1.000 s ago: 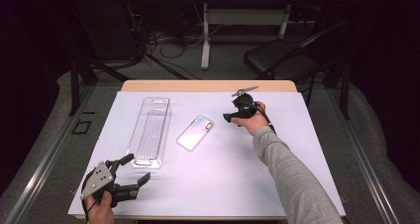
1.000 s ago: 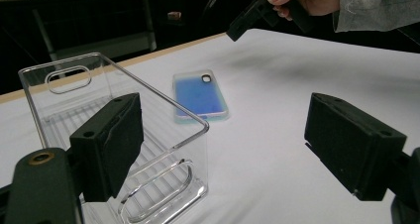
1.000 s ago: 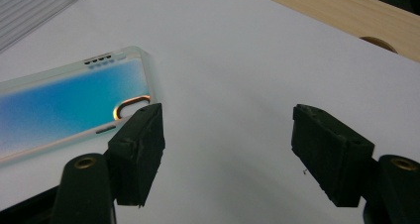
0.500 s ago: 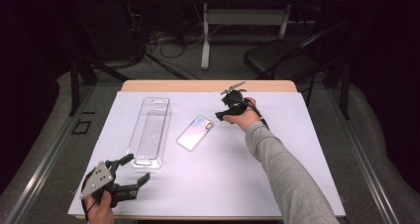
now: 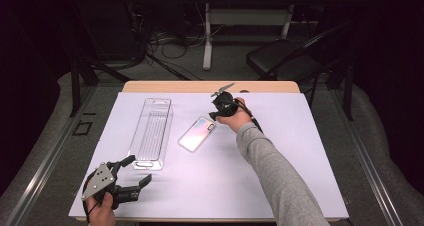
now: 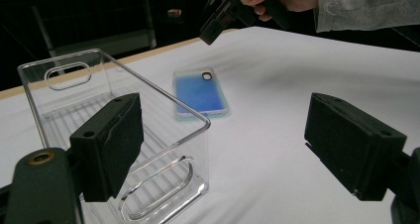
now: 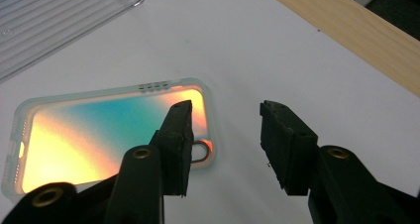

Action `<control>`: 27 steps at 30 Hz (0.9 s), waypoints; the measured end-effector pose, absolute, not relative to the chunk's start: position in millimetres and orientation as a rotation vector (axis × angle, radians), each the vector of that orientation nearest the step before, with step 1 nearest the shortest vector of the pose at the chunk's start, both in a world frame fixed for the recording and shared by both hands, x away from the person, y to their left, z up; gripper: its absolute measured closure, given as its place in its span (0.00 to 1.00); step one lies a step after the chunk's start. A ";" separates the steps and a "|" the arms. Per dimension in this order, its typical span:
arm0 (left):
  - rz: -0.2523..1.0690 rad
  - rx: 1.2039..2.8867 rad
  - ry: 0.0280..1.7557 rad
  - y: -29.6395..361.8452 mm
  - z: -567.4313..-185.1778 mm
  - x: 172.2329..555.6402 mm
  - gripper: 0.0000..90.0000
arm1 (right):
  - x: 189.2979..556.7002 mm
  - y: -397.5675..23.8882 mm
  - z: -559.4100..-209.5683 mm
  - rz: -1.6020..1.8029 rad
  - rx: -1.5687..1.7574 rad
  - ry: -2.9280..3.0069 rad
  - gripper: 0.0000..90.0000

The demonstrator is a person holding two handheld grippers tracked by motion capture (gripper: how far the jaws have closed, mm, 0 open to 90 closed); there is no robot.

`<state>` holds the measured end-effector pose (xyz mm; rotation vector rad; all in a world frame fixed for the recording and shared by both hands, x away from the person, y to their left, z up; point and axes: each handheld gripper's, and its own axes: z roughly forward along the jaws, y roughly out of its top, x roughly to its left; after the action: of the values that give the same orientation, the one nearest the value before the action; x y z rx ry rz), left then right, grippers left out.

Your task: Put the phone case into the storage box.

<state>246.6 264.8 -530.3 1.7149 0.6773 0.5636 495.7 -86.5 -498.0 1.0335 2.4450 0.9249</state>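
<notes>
An iridescent phone case [image 5: 196, 134] lies flat on the white table cover, just right of a long clear plastic bin [image 5: 151, 132]. My right gripper [image 5: 215, 116] hovers over the case's far camera corner. In the right gripper view its jaws [image 7: 225, 111] are partly open and have just been closing, with nothing between them. The case [image 7: 89, 135] lies beneath the left jaw. My left gripper [image 5: 139, 169] rests open near the front left edge. In its own view its jaws [image 6: 230, 149] are wide apart, facing the bin [image 6: 124, 135] and the case [image 6: 200, 92].
The wooden table edge [image 7: 346, 26] runs along the far side, beyond the white cover [image 5: 300, 151]. A black chair [image 5: 285, 61] and a table leg with cables stand on the floor behind. The person's grey sleeve [image 5: 275, 176] crosses the right middle of the table.
The right gripper has moved left, from the far right of the case to over its far corner, and its jaws have narrowed. The left gripper has stayed put.
</notes>
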 end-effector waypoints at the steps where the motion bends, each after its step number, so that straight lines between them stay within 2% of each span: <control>1: 0.563 1.715 0.676 264.8 -530.3 246.5 0.18 | 495.9 -84.9 -499.9 0.937 1.020 2.450 0.62; 13: 0.555 1.714 0.684 264.0 -531.4 247.5 0.18 | 495.3 -71.5 -515.0 0.932 0.870 2.527 0.62; 27: 0.546 1.714 0.690 263.9 -532.3 248.1 0.18 | 498.0 -61.7 -519.1 0.899 0.998 2.523 0.64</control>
<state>248.1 263.9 -532.3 1.7135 0.6895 0.5463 498.0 -61.7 -519.1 0.9985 2.5226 0.8988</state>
